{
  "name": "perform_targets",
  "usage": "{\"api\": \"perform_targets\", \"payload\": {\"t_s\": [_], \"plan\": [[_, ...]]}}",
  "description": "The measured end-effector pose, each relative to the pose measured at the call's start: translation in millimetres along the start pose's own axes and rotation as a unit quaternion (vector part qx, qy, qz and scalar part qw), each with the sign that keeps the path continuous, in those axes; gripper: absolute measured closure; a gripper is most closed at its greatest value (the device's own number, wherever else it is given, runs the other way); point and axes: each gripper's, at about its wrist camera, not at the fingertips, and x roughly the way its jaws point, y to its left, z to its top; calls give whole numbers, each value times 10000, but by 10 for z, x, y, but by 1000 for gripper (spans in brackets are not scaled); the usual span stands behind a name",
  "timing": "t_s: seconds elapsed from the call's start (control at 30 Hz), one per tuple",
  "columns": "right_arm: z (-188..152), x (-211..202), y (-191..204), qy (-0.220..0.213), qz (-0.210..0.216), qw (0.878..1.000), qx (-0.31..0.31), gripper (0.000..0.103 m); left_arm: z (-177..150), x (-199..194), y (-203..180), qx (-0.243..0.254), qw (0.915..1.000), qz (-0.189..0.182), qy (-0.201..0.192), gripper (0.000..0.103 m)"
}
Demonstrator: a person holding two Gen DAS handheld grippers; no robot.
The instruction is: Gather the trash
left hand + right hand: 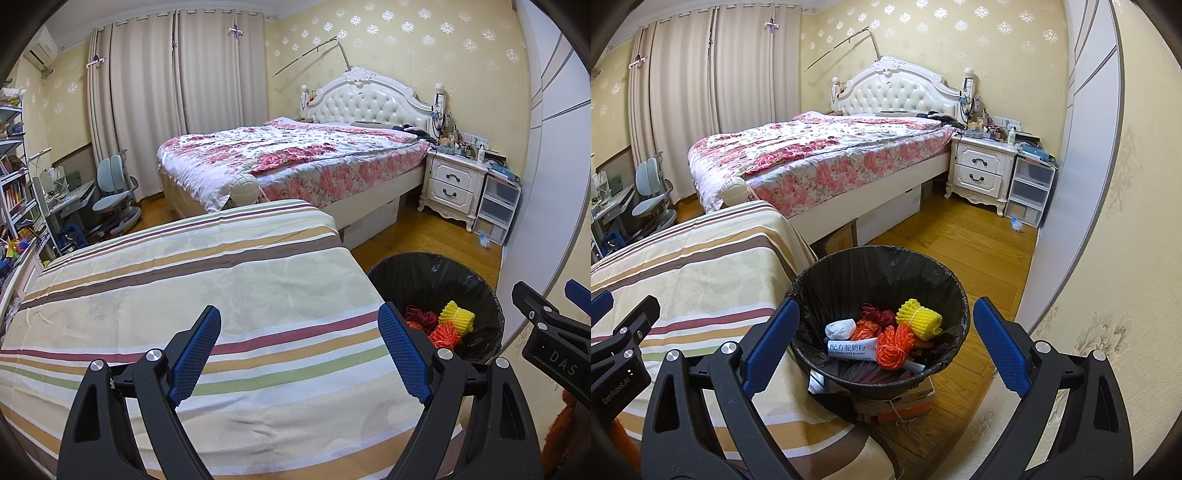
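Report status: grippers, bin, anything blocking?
Left gripper open, empty, over the striped cover. Right gripper open, empty, above the trash bin. Bin holds yellow foam net, orange nets, milk powder packet. Nothing in the way.

Count, both views:
- Trash bin (879, 266) with black liner: 1.
- In bin: yellow foam fruit net (919, 316) 1; orange foam nets (894, 345) 2 clearly visible; dark red net (877, 314) 1; white wad (841, 328) 1; milk powder packet (851, 349) 1.
- Grippers: 2.
- Beds: 2.
- Nightstand (982, 170): 1, with 2 drawers.
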Motion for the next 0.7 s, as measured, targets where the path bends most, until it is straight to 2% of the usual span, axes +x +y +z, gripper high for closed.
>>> {"api": "perform_targets", "payload": {"t_s": [0.7], "plan": [[-1, 1, -4, -1, -1, 10000, 3, 10, -7, 5, -26, -6, 10000, -21, 14, 19]]}}
